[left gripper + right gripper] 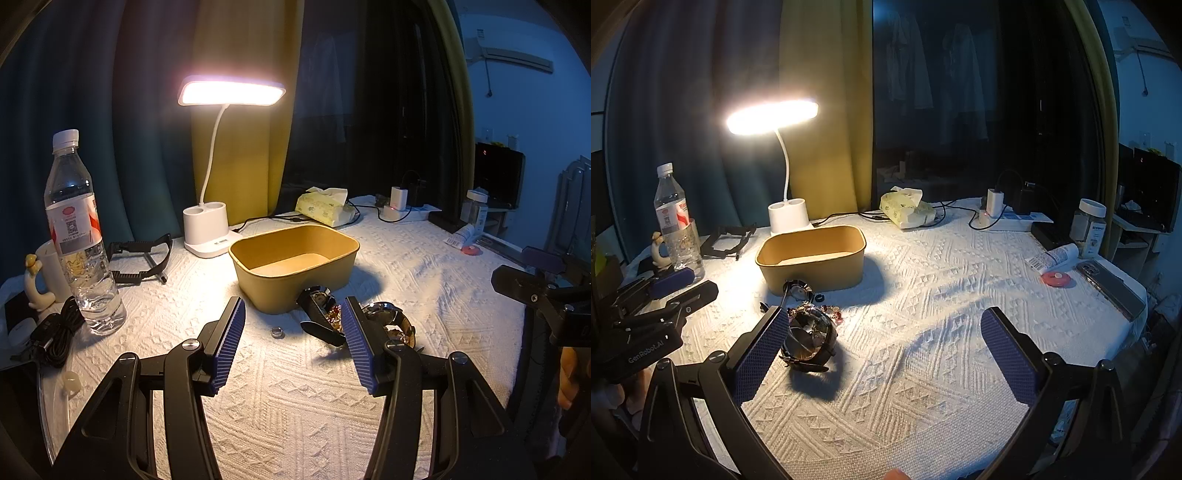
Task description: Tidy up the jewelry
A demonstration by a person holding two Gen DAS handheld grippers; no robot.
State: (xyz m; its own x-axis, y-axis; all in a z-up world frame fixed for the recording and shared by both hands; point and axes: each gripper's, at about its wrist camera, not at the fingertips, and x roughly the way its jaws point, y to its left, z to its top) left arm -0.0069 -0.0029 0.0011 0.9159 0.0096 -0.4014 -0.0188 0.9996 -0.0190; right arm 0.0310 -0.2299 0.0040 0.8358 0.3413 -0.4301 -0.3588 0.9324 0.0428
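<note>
Where legible, "GenRobot.AI" on left claw point(665, 291)

Lit desk lamp point(232, 92), water bottle point(79, 236) — tissue pack point(325, 208), power strip point(1008, 218) behind.

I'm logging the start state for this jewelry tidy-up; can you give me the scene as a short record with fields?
surface: table under a white textured cloth
container: tan paper box, open, looks empty
jewelry: wristwatch, second watch, beaded bracelet and small ring, all on the cloth in front of the box
left gripper: open, holds nothing
right gripper: open, holds nothing
light: desk lamp, switched on
clutter: water bottle, tissue pack
</note>
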